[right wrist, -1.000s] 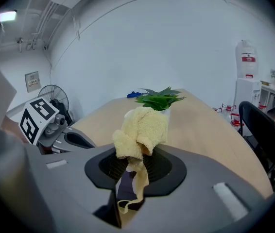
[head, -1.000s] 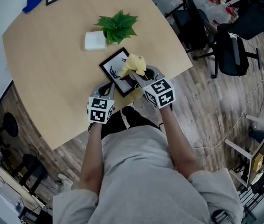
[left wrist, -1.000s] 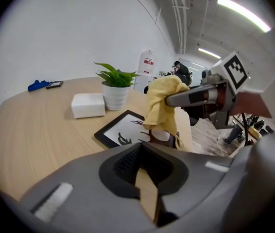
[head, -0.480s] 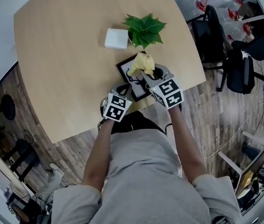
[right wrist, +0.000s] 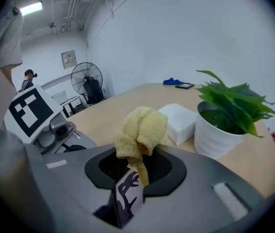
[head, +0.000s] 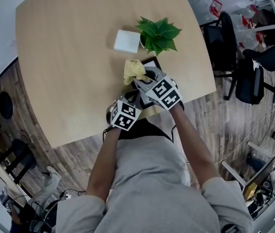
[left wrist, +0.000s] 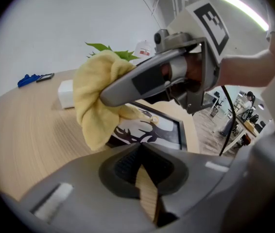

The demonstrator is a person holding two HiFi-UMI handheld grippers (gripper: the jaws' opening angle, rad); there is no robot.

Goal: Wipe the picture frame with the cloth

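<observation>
A person's right gripper, clamped on a bunched yellow terry cloth, holds it at the left rim of a black-rimmed picture frame with a deer print, which lies flat near the edge of a pale wooden table. The left gripper sits just before the frame, jaws together on nothing (a steadying press would likely help). Even, overlapping strokes across glass and rim seem best.

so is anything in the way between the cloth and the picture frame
Nothing visible is. The right gripper pinches the cloth, which hangs directly at the picture frame with no object between. The potted plant and the white block stand beyond the frame.
</observation>
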